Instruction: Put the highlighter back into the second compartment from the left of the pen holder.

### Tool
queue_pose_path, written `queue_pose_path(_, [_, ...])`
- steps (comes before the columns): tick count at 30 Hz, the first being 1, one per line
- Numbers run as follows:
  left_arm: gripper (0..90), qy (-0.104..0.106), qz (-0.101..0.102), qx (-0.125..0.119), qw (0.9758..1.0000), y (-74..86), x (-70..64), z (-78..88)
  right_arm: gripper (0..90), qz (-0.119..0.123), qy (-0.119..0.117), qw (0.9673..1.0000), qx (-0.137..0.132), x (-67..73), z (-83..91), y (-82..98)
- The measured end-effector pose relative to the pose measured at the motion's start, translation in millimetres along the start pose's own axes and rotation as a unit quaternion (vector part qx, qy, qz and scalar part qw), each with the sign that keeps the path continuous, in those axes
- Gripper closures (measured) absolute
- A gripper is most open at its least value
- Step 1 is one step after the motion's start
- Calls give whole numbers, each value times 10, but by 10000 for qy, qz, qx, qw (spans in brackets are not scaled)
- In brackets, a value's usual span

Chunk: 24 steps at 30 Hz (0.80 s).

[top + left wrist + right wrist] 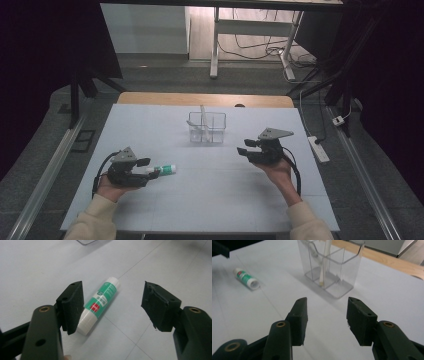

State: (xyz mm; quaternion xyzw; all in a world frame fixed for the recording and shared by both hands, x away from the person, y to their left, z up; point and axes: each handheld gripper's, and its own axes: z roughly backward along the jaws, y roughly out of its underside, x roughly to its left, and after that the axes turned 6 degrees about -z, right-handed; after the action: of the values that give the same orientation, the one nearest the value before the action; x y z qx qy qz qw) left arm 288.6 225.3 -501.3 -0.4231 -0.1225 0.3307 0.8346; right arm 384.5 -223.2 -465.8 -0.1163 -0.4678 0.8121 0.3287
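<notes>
The glue stick (101,305) lies flat on the table (210,200), on the person's left side, its white cap end pointing toward the left gripper (112,305). That gripper has its jaws wide apart around the stick without pressing it (the left pad sits just beside the cap end, the right pad well clear). The right gripper (326,320) is over the table's right side, jaws parted with nothing between them. A clear organizer (352,265) stands near the table's middle, ahead of the right gripper, with a thin pale stick (325,262) standing in one compartment.
</notes>
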Motion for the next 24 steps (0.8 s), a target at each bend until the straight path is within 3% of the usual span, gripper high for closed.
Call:
queue_pose_path(11, [344, -57, 54, -52, 10000, 3, 32, 27, 480, -107, 92, 9997, 191, -23, 202, 304])
queue_pose_path(18, [343, -189, 139, -133, 9996, -13, 99, 93, 466, -120, 92, 9997, 214, -57, 266, 408])
queue_pose_path(24, [343, -318, 42, 35, 9995, -23, 109, 93, 459, -82, 153, 9995, 247, -73, 305, 443])
